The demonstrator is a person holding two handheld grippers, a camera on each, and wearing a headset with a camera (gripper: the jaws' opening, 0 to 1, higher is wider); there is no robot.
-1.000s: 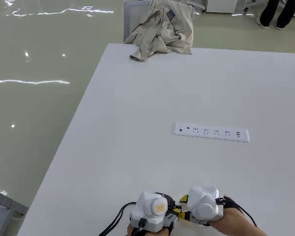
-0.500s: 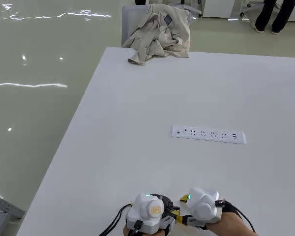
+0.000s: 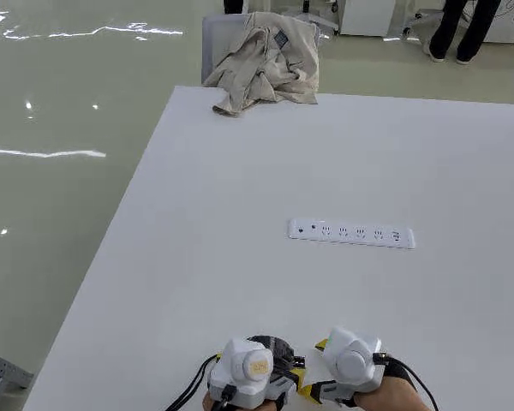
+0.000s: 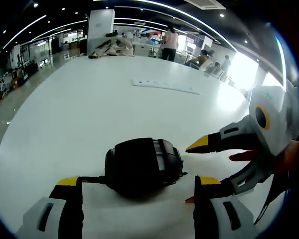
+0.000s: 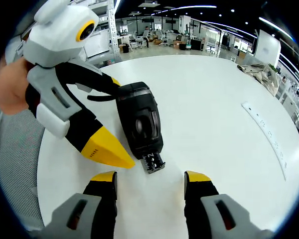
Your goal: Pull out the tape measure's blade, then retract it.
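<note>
The left gripper and right gripper are wearing smooth, round white shells, with grey and black jaws ending in yellow tips. A small orange sticker is showing on the left one's back. Thin black cables are trailing from it. A black strap is wrapping the right wrist.

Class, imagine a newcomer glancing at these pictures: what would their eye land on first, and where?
The black tape measure strikes first, lying on the white table between the open jaws of the left claw; the right claw, also open, faces its blade tip. Farther off lie a white power strip and, at the far edge, a beige garment.
</note>
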